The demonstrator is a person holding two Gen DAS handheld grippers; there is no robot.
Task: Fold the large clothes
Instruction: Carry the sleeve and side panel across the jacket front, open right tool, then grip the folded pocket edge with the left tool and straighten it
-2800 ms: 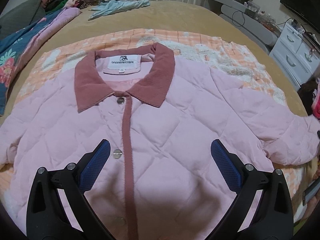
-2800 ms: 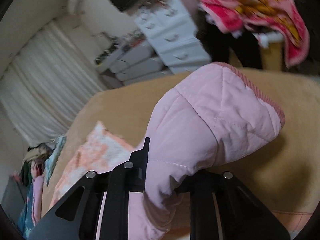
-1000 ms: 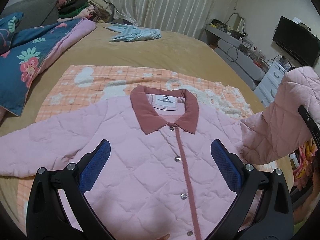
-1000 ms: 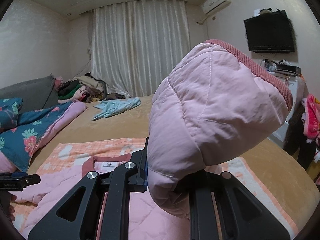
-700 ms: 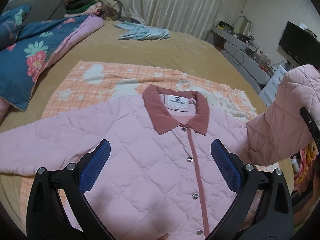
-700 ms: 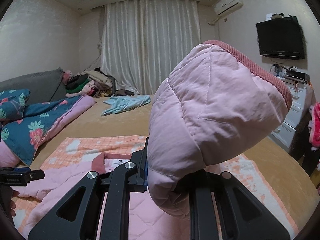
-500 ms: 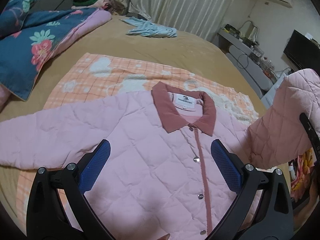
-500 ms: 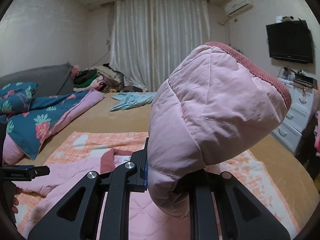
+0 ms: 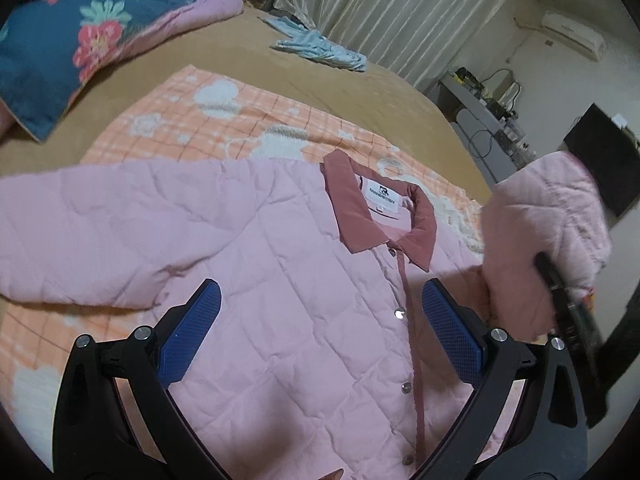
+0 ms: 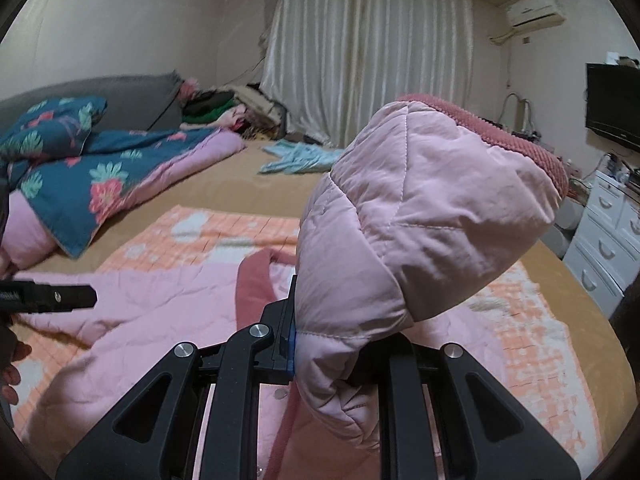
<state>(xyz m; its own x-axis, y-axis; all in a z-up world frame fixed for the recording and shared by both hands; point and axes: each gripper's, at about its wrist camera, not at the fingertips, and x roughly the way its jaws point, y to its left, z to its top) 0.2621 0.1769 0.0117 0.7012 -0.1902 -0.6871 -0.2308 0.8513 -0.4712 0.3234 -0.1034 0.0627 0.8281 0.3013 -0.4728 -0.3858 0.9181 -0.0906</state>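
A pink quilted jacket [image 9: 280, 264] with a dusty-rose collar [image 9: 348, 204] lies face up and buttoned on an orange checked blanket [image 9: 224, 120]. Its one sleeve [image 9: 80, 232] stretches flat to the left. My left gripper [image 9: 320, 320] hovers open above the jacket's chest, nothing between its blue pads. My right gripper [image 10: 332, 344] is shut on the other sleeve [image 10: 420, 220], whose ribbed cuff end stands up in front of the camera. That raised sleeve [image 9: 548, 236] shows at the right of the left wrist view, over the jacket's right side.
A tan bed cover [image 9: 248, 60] lies under the blanket. A blue floral quilt [image 10: 92, 184] sits at the left, a light blue garment [image 10: 300, 158] at the far side, a clothes pile [image 10: 228, 112] by the curtain. White drawers [image 10: 608, 236] and a TV [image 10: 612, 104] stand right.
The right gripper has carried the held sleeve inward and lower over the jacket. The left gripper has shifted left and down, so the collar now sits further right in its view.
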